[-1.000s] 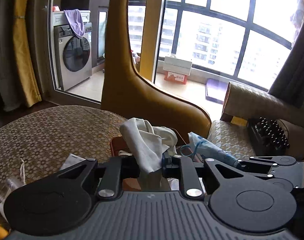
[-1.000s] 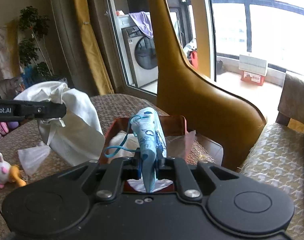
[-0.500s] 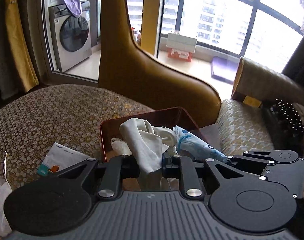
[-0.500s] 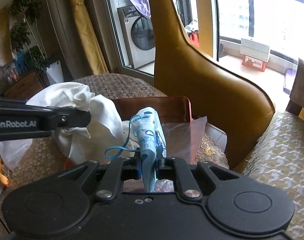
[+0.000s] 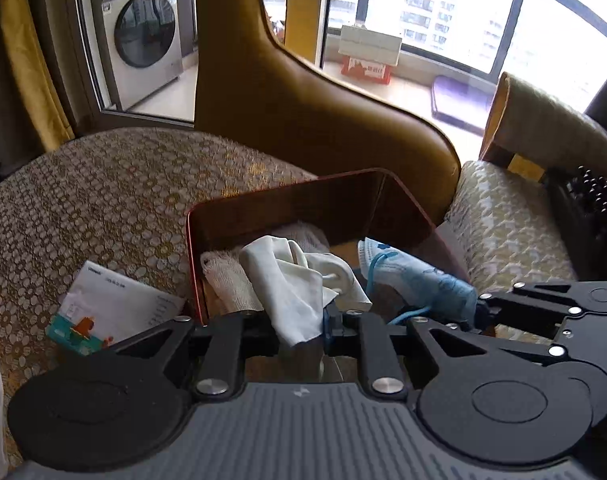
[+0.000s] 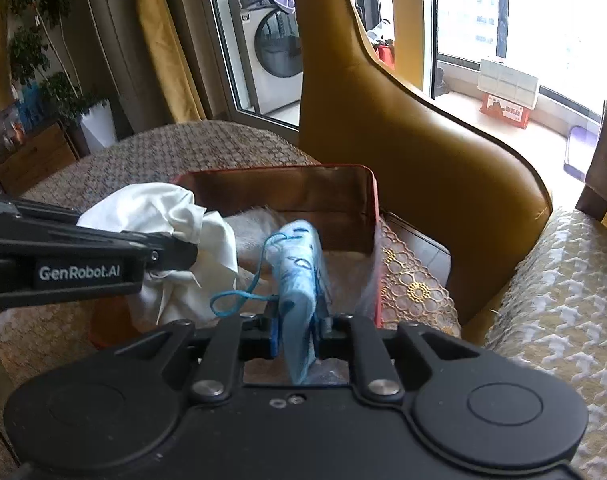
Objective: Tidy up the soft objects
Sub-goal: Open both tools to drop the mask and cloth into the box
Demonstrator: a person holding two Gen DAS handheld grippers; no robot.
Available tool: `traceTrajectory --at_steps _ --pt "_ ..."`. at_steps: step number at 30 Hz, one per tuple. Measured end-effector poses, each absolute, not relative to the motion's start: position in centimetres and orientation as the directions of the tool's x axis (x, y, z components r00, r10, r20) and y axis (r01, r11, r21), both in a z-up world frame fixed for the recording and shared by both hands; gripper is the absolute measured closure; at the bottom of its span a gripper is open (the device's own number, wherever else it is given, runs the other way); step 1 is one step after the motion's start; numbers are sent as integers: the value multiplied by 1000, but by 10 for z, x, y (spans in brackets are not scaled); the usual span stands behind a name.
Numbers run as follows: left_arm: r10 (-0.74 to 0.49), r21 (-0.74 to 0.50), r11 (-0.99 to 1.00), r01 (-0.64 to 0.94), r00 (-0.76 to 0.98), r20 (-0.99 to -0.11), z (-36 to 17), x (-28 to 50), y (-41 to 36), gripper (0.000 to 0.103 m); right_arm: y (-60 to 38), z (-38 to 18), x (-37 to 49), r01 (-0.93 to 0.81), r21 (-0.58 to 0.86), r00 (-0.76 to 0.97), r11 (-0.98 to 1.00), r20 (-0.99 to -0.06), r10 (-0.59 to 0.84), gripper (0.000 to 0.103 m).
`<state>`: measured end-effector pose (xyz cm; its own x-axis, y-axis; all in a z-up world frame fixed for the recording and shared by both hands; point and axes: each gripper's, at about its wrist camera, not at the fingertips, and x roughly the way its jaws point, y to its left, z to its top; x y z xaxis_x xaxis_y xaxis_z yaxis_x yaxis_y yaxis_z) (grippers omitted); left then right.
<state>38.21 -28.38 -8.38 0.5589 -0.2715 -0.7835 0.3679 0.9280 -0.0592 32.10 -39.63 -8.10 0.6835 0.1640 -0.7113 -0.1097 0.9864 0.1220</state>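
Note:
A red-brown open box [image 5: 303,204] stands on the patterned table. My left gripper [image 5: 303,322] is shut on a crumpled white cloth [image 5: 287,284], which hangs over the box's near left part. To its right, my right gripper [image 5: 477,312] holds a blue face mask [image 5: 419,280] low over the box. In the right wrist view the mask [image 6: 299,264] stands between the fingers of the right gripper [image 6: 297,322], whose jaws are opening while the pads still touch it. The left gripper [image 6: 171,252] with the cloth [image 6: 159,208] reaches in from the left over the box [image 6: 287,188].
A white gauze-like rag [image 5: 231,280] lies inside the box. A paper packet [image 5: 115,308] lies on the table [image 5: 103,200] left of it. A tall yellow-brown chair back [image 5: 303,112] rises right behind the box. A patterned seat cushion [image 5: 503,220] lies to the right.
Both grippers have come down and forward toward the box, which now fills more of each view. The cloth and mask now hang over its inside. The mask leans slightly.

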Motion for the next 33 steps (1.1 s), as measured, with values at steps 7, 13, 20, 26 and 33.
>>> traceTrajectory --at_steps 7,13,20,26,33 --pt "-260 -52 928 368 542 -799 -94 384 -286 84 -392 -85 321 -136 83 678 987 -719 153 81" --pt "-278 -77 928 365 538 -796 -95 386 -285 44 -389 -79 317 -167 47 692 985 -706 151 67" --pt "-300 -99 927 361 559 -773 -81 377 -279 33 -388 -71 307 -192 37 702 981 -693 164 51" --pt "-295 -90 930 356 580 -759 -67 362 -269 33 -388 -57 295 -193 43 718 980 -675 171 42" --pt "-303 -70 928 367 629 -716 -41 332 -256 33 -386 -39 277 -183 69 736 981 -652 184 37"
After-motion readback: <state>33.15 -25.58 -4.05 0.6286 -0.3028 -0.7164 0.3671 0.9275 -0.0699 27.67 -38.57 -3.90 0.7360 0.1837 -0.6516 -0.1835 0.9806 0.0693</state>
